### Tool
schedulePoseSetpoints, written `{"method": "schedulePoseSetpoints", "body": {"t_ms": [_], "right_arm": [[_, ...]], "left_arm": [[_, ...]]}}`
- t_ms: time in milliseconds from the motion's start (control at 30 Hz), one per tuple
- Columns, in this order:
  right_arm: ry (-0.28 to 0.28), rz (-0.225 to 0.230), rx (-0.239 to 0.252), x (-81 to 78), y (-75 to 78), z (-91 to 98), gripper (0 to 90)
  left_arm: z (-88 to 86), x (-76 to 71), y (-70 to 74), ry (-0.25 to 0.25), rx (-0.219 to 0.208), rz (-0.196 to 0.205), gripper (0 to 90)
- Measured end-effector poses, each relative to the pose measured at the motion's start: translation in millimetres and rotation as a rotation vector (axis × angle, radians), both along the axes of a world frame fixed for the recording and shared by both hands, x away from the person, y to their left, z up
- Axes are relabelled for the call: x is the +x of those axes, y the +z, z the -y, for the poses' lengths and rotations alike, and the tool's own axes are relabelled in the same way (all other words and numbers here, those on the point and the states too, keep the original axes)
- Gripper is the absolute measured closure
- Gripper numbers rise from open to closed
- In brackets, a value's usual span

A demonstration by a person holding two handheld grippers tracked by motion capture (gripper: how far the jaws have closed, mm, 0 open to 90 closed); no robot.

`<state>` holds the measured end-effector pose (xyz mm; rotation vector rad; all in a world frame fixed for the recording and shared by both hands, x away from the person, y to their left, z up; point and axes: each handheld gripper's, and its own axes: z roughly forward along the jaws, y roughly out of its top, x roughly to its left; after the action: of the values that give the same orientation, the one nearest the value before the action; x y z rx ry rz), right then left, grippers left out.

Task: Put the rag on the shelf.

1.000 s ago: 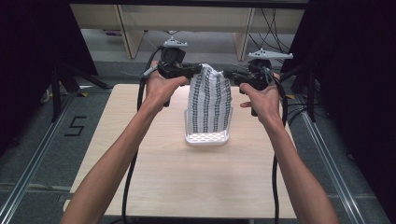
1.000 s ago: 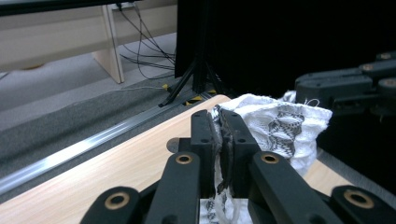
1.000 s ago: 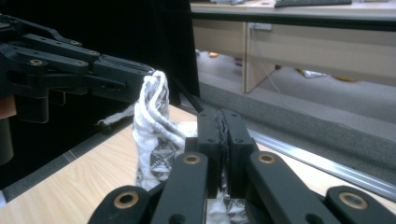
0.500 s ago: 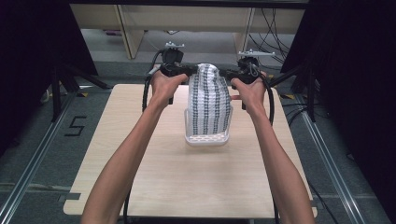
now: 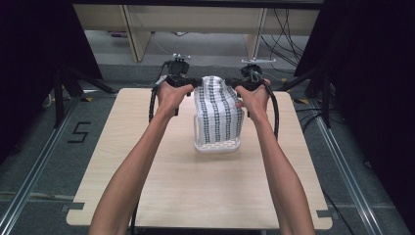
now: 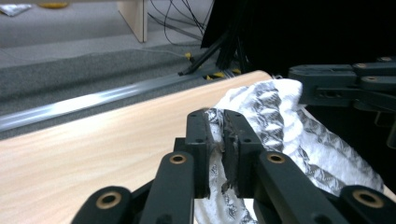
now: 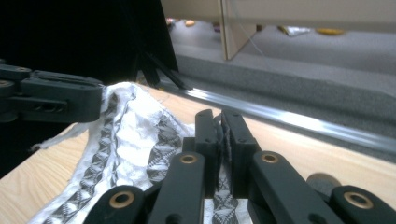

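1. Cloth (image 5: 218,105) is up off the table (image 5: 147,161), a white piece with dark patterned stripes, hanging as a drape from its top edge; a second ago my hands were wider apart, and they have since drawn in, so the top edge is bunched narrower.
2. My left gripper (image 6: 217,140) is pinched on one upper corner, jaws nearly together with fabric between.
3. My right gripper (image 7: 219,140) clamps the other corner likewise.
4. I judge this a fold or a lowering into place.
5. Below the drape sits a white basket (image 5: 218,146); the cloth's lower end hangs into it, and I cannot tell what else it holds.
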<state>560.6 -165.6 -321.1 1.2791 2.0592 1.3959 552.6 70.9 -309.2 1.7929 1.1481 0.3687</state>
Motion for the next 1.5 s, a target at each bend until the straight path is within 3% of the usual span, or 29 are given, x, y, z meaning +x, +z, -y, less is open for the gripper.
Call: {"method": "schedulePoseSetpoints", "body": {"t_ms": [167, 233, 333, 367, 467, 567, 900, 1133, 1233, 1367, 1400, 1433, 1500], "right_arm": [[-0.012, -0.039, -0.004, 3.2, -11.2, -1.2, 82.0], [-0.017, -0.049, -0.007, 4.3, -14.8, -1.7, 76.2], [-0.035, -0.055, 0.004, 3.5, -13.9, -2.2, 72.9], [-0.026, -0.049, 0.003, 3.6, -12.8, -1.4, 72.4], [-0.022, -0.041, 0.002, 1.0, -10.2, -1.7, 71.1], [-0.026, -0.039, 0.001, -1.0, -7.5, 0.3, 69.9], [0.002, -0.014, -0.013, -9.4, -1.4, 6.0, 65.7], [-0.002, -0.027, -0.007, -16.8, -1.9, 11.9, 61.6], [0.011, -0.03, -0.048, -21.4, -1.0, 16.1, 57.1], [0.02, -0.027, -0.047, -26.0, 0.7, 18.0, 55.7], [0.009, -0.049, -0.034, -29.6, 1.7, 16.9, 54.4], [0.026, -0.024, -0.051, -31.2, 2.7, 18.8, 52.1], [0.022, -0.03, -0.044, -35.7, 4.3, 18.7, 48.6]], "left_arm": [[0.7, 2.8, -7.4, 0.003, 0.018, -0.033, 75.3], [0.8, 5.1, -10.8, 0.012, 0.037, -0.062, 65.5], [1.0, 6.0, -12.1, 0.017, 0.045, -0.071, 57.3], [1.1, 6.7, -12.3, 0.043, 0.047, -0.09, 51.4], [0.5, 6.5, -12.0, 0.053, 0.045, -0.09, 46.2], [-2.6, 7.2, -11.4, 0.068, 0.035, -0.122, 39.2], [-9.9, -0.1, -8.6, 0.04, 0.035, -0.116, 40.2], [-12.8, -8.2, -5.2, 0.028, 0.025, -0.111, 38.3], [-13.0, -14.5, -2.3, 0.004, 0.021, -0.114, 36.7], [-12.8, -19.7, -0.6, -0.013, 0.018, -0.111, 35.9], [-12.0, -21.8, -0.2, -0.016, 0.021, -0.109, 35.3], [-11.8, -24.3, 0.3, -0.022, 0.023, -0.104, 34.5], [-11.7, -28.2, 1.5, -0.031, 0.018, -0.104, 33.2]]}}
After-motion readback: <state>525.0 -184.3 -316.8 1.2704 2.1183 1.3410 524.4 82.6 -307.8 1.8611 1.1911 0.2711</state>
